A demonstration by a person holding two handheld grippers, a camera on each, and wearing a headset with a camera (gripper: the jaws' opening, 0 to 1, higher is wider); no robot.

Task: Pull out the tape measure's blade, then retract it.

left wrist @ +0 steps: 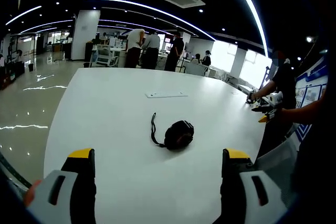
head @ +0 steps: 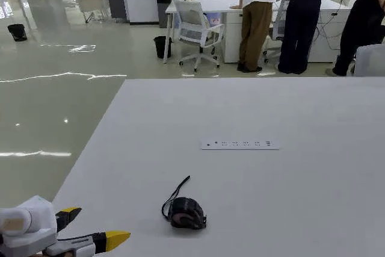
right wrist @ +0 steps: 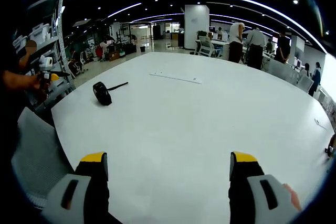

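Left hand-held gripper [left wrist: 158, 153] jaws apart, right hand-held gripper [right wrist: 168, 156] likewise, tape measure [head: 187, 213] (lettering unreadable)

A glossy floor [head: 54, 58], white swivel chair [head: 195, 28] and three standing people [head: 255, 16] lie beyond the white table [head: 271, 112].

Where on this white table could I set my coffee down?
The table is bare right of the tape measure and from the power strip to the far edge; the stretch between those two is free too. The near-left corner is busiest, with tape measure and left gripper.
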